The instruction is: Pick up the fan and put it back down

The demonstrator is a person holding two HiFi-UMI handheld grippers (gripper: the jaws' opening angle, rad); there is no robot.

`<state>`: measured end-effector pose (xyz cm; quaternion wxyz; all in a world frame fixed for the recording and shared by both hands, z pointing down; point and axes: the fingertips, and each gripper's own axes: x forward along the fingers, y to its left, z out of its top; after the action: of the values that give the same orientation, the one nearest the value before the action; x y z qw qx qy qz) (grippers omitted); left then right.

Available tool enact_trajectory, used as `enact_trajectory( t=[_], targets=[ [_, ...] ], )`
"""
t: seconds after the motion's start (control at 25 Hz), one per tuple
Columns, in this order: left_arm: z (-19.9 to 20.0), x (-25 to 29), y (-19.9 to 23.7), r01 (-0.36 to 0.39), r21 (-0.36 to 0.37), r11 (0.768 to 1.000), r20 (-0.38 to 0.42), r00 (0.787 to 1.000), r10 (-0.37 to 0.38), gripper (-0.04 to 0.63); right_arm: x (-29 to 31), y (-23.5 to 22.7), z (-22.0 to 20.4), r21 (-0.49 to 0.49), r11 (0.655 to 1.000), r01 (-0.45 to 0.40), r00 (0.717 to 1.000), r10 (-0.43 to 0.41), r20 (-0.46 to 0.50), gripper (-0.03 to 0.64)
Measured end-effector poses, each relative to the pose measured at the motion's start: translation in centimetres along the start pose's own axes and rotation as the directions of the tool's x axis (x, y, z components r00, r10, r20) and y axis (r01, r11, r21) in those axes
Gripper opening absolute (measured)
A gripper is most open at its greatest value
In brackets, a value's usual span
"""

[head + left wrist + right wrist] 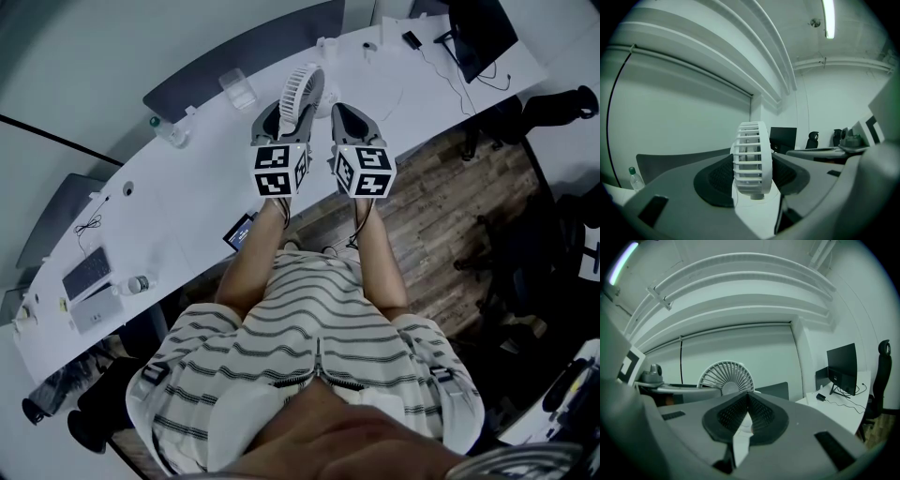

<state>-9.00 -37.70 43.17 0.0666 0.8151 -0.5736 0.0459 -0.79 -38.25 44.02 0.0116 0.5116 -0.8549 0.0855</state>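
Grasp stage, by my reading. Fan [303,89] sits upper centre of the head view at the white table [187,197], with the left gripper [286,120] round it. Left gripper view: fan edge-on, jaws set wide, a pad against each face, so it is held. Whether it has left the table I cannot tell. Right gripper [748,395] is just right of it, jaws closed together on nothing. Next: level lift, then straight back down. Only the right gripper view shows the grille face-on; only the head view shows both grippers together.
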Motion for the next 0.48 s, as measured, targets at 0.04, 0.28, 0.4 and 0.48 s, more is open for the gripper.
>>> enact_trajectory(
  t=[0.04,0.28,0.4,0.48],
  targets=[
    [0.01,0.05,-0.01,0.003,0.001,1.000,0.000,1.000,-0.003,0.227,0.04,-0.03,0.04,-0.001,1.000,0.001,1.000,-0.001,0.001,0.011],
    [-0.08,0.30,0.11,0.019,0.013,1.000,-0.005,1.000,-0.019,0.225,0.32,0.11,0.29,-0.005,1.000,0.004,1.000,-0.004,0.004,0.011],
    [0.00,0.46,0.25,0.023,0.019,1.000,-0.006,1.000,-0.023,0.225,0.50,0.14,0.43,-0.011,1.000,0.006,1.000,-0.006,0.006,0.011],
    [0.06,0.58,0.25,0.026,0.023,0.999,-0.007,1.000,-0.026,0.225,0.60,0.10,0.52,-0.013,1.000,0.006,1.000,-0.006,0.007,0.011]
  ],
)
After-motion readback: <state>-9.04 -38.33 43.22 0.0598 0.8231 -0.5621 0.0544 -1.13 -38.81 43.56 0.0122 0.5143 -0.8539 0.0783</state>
